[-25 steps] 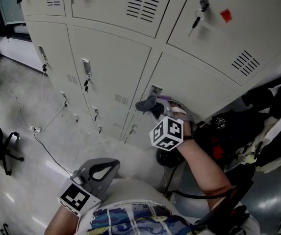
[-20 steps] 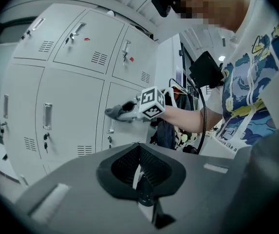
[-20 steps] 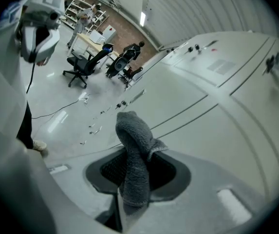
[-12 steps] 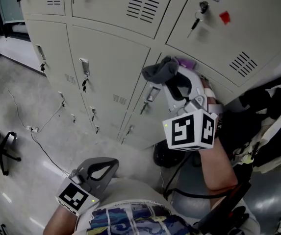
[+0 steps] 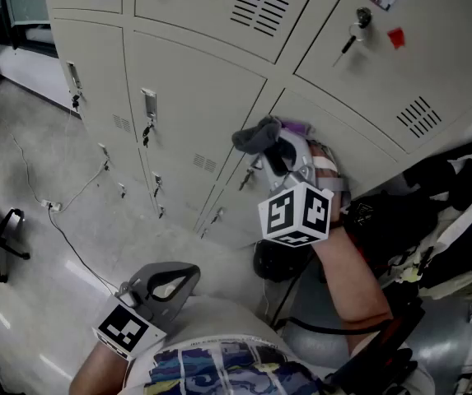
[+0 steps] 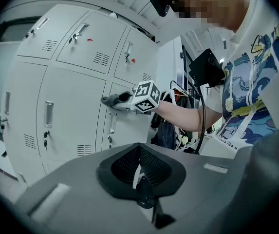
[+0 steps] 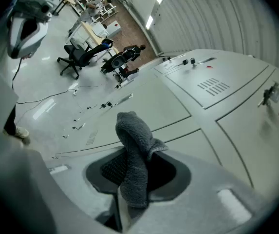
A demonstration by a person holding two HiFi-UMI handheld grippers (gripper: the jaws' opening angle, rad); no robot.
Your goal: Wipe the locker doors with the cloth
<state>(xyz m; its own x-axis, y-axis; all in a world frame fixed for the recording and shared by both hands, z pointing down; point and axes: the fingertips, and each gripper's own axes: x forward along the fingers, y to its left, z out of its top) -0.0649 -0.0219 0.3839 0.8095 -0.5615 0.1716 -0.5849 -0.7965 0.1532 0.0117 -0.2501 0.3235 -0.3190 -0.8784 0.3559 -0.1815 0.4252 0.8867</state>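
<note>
Right hand-held gripper raised, cloth higher on door

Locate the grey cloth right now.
The cloth is clamped in the right tongs, centre of the head view, held up at a lower locker door just below the vented upper doors.

The grey left gripper and right gripper each carry a cube of black-and-white square markers. The person's short-sleeved shirt is white with blue swirls.
</note>
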